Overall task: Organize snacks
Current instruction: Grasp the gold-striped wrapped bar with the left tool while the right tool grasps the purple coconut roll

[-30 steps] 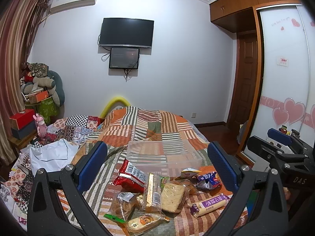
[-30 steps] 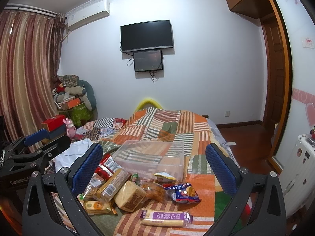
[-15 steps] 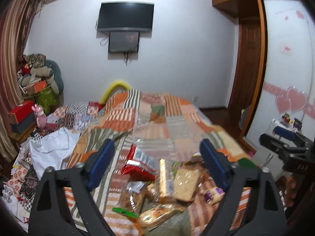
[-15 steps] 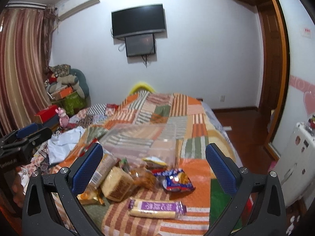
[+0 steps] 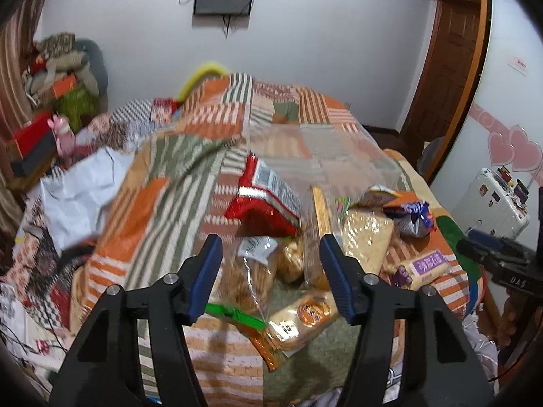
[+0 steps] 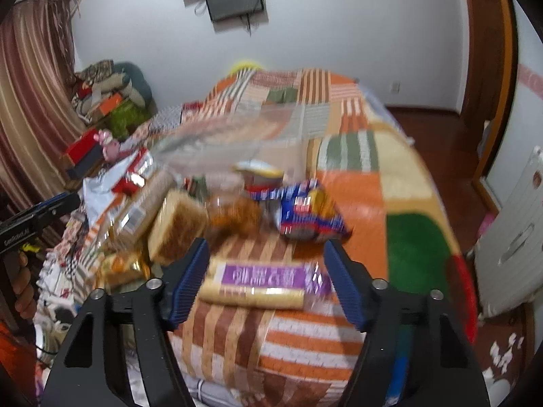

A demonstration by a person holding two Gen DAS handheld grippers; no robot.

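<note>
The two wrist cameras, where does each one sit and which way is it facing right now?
Left wrist: on the left tool, looking down at the clear bagged pastries on the bed quilt; its open blue fingers show, the right tool at the edge.
Right wrist: on the right tool, looking down at the purple-label roll; the left tool shows at left.
Shared: purple-label roll, blue snack bag, clear bin.

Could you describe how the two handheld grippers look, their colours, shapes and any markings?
Both look alike. The left gripper and the right gripper each have two black angular arms with triangular cut-outs and silver screws, tipped by blue ribbed pads. Pale lettering shows on each body seen from the other's camera. No cables or sleeves visible.
</note>
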